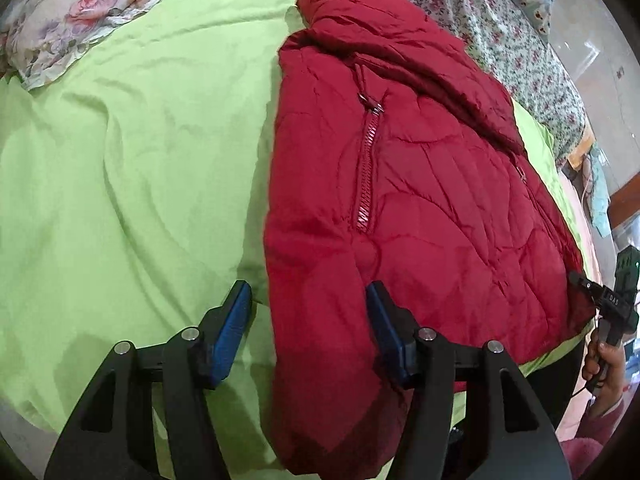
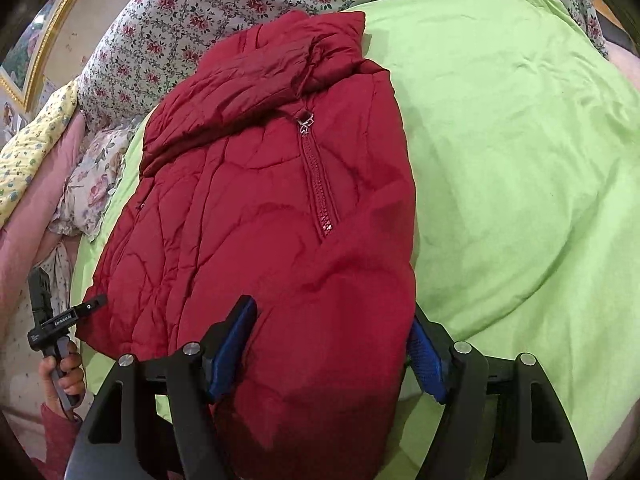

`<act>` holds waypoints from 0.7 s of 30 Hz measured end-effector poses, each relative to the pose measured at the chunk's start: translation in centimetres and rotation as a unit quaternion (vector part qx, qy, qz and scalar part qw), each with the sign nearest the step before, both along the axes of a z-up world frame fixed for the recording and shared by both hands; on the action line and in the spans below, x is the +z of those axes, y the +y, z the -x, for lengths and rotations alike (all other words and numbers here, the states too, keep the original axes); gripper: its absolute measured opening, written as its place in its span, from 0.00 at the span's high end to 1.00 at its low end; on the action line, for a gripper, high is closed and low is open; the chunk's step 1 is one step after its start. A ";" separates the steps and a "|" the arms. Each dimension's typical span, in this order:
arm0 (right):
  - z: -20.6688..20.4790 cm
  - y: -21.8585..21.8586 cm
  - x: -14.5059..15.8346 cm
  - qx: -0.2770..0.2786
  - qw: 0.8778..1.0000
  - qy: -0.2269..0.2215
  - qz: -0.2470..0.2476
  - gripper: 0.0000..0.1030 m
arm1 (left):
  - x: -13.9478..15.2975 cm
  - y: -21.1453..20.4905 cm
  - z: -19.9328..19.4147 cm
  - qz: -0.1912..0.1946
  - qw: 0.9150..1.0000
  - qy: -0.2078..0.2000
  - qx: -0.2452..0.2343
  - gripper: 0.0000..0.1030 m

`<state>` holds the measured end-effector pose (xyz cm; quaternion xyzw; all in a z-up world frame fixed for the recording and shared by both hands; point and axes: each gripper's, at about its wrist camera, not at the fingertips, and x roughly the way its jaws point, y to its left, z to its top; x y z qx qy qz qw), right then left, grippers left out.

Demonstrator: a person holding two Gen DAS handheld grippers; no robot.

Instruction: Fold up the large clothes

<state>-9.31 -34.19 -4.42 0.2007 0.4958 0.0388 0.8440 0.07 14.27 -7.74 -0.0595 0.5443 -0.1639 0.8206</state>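
A red quilted puffer jacket (image 1: 420,184) lies folded lengthwise on a lime green sheet (image 1: 132,168), collar at the far end, a zipper (image 1: 366,168) running down its front. My left gripper (image 1: 308,292) is open, its blue pads on either side of the jacket's near left edge. In the right wrist view the jacket (image 2: 272,208) fills the centre. My right gripper (image 2: 332,320) is open, astride the jacket's near right part. Each gripper shows at the edge of the other's view: the right one (image 1: 588,288) by the jacket's right hem, the left one (image 2: 88,306) by the left hem.
Floral bedding (image 1: 500,12) lies beyond the jacket and a floral pillow (image 1: 80,12) at the far left. The green sheet (image 2: 520,160) spreads wide to the right of the jacket. A pink blanket (image 2: 32,216) and a gold-framed mirror (image 2: 32,52) are at the left.
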 end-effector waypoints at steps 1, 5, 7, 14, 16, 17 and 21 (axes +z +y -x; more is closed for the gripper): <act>0.1 0.0 0.1 0.001 1.000 -0.001 -0.001 0.30 | 0.0 -0.3 0.1 -0.002 1.000 0.000 -0.006 0.43; 0.2 0.2 0.0 0.007 1.000 0.001 0.004 0.32 | -0.4 -1.3 0.2 -0.007 1.000 0.005 -0.025 0.43; 0.0 0.1 -0.2 0.007 1.000 0.005 0.001 0.32 | -0.6 -1.5 0.1 -0.005 0.999 0.009 -0.032 0.43; 0.1 1.1 -0.1 0.034 0.999 0.006 0.009 0.59 | 0.0 -3.1 1.2 -0.009 0.997 -0.015 -0.072 0.69; 0.4 1.0 0.1 0.034 0.999 0.000 0.004 0.65 | 0.3 -3.2 1.6 -0.012 0.997 -0.024 -0.079 0.77; 0.6 0.9 0.3 0.032 0.999 -0.002 0.001 0.68 | 0.5 -3.2 1.8 -0.012 0.996 -0.028 -0.082 0.78; 1.7 0.4 1.2 0.030 0.999 -0.023 -0.018 0.75 | 1.2 -2.6 2.1 0.000 0.996 -0.032 -0.079 0.83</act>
